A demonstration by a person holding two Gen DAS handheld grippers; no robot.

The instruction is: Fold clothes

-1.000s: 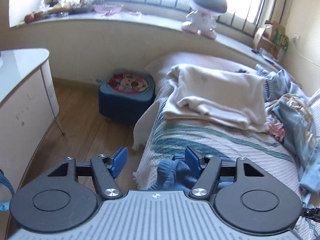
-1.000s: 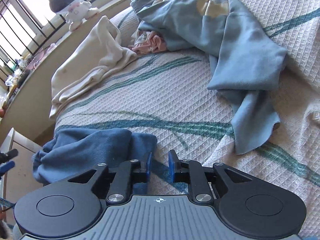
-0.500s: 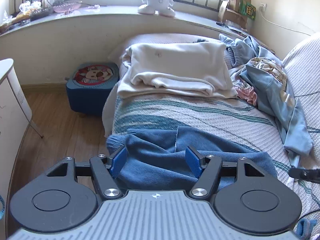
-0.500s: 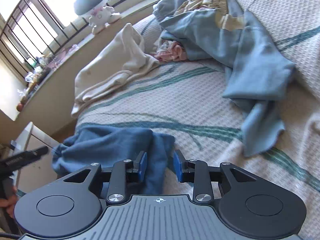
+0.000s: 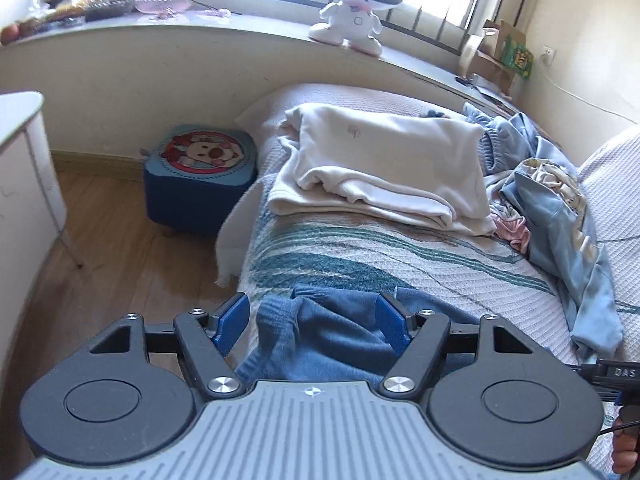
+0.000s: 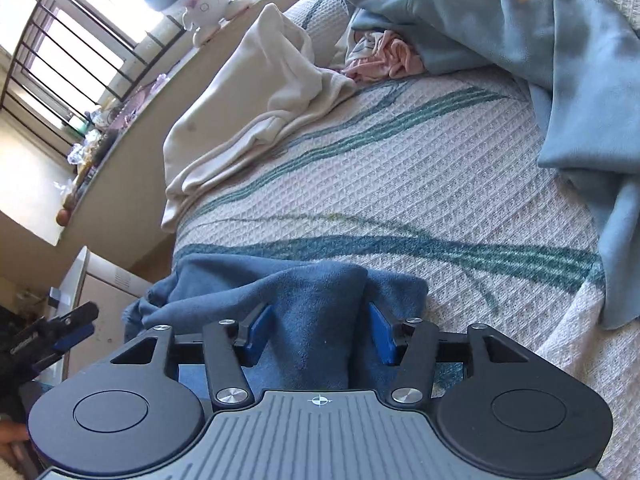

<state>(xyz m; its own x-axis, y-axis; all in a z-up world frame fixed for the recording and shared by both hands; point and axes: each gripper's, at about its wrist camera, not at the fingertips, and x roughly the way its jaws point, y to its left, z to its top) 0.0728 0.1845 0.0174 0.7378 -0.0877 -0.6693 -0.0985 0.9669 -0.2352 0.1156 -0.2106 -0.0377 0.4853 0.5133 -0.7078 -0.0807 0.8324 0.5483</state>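
Note:
A dark blue garment lies bunched at the near edge of the striped bed cover. My left gripper hangs over its left end, jaws wide and still opening, pads clear of the cloth. In the right wrist view the same blue garment rises in a ridge between the fingers of my right gripper, whose jaws are opening and stand off the cloth. A folded cream garment sits further up the bed.
A light blue garment and a pink one are heaped at the right of the bed. A blue stool stands on the wooden floor beside it, a white cabinet at far left, a toy robot on the window ledge.
The right jaws went from nearly shut to wide apart around the blue ridge. The left gripper swung right over the blue garment, then back toward the bed's edge.

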